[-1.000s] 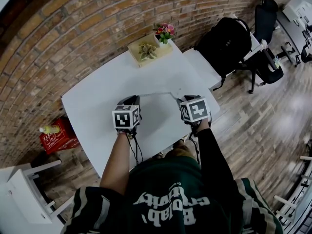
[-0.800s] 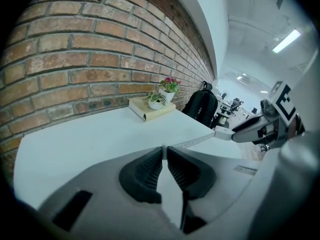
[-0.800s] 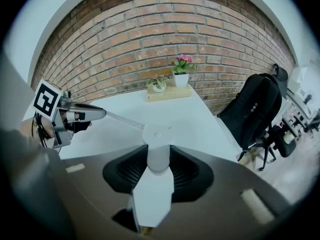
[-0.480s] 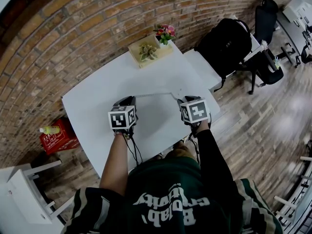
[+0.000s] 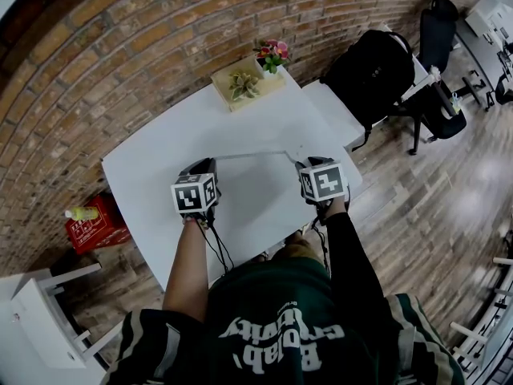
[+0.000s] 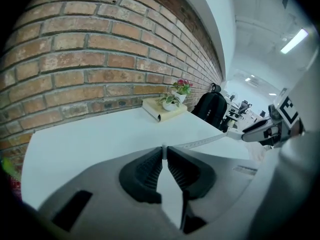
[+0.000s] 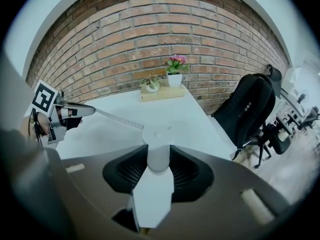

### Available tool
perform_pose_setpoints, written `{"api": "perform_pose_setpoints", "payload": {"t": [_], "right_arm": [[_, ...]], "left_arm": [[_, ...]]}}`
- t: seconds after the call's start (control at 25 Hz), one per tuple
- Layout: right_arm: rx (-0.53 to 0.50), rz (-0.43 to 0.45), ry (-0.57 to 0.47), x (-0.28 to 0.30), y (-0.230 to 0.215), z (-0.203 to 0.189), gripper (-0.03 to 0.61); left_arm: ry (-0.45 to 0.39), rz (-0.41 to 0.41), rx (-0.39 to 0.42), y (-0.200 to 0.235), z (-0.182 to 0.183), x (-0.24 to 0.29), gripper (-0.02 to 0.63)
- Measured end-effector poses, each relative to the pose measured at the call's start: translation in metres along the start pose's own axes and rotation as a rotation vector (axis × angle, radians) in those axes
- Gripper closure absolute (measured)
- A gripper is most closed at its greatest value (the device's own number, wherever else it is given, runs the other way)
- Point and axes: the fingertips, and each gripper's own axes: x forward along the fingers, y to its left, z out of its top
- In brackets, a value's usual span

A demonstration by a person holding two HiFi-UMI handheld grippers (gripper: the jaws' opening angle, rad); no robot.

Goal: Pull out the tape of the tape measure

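A white tape measure case (image 7: 158, 135) sits between the jaws of my right gripper (image 7: 158, 151), which is shut on it. Its thin tape (image 7: 119, 117) runs left across the white table (image 5: 160, 163) to my left gripper (image 7: 67, 111). In the left gripper view, the left gripper (image 6: 164, 153) is shut on the tape's end, and the tape (image 6: 205, 143) stretches right towards the right gripper (image 6: 267, 130). From the head view, the tape (image 5: 248, 155) spans the gap between the left gripper (image 5: 211, 165) and the right gripper (image 5: 301, 167), just above the tabletop.
A wooden block (image 5: 244, 85) with a small plant and a flower pot (image 5: 271, 54) stands at the table's far edge by the brick wall. A black backpack (image 5: 370, 70) rests on a side table to the right. A red box (image 5: 96, 223) lies on the floor at left.
My left gripper has moved left, away from the right one, and the stretch of tape between them has grown longer. The right gripper has hardly moved.
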Motion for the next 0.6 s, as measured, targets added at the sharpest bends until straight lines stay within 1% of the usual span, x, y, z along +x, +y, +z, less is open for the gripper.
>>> {"api": "perform_pose_setpoints", "payload": {"t": [0.12,0.24,0.4,0.6], "right_arm": [[0.015,0.005,0.004,0.000,-0.004,-0.004,0.425],[0.009,-0.005,0.011,0.002,-0.004,-0.005,0.425],[0.014,-0.012,0.008,0.002,-0.007,-0.004,0.425],[0.026,-0.019,0.002,-0.001,-0.010,-0.008,0.425]], "left_arm": [[-0.002,0.004,-0.024,0.007,-0.002,-0.002,0.574],[-0.008,0.010,-0.044,0.010,0.000,-0.006,0.574],[-0.016,0.020,-0.046,0.021,-0.003,-0.005,0.574],[-0.013,0.035,-0.051,0.024,-0.002,-0.013,0.574]]}}
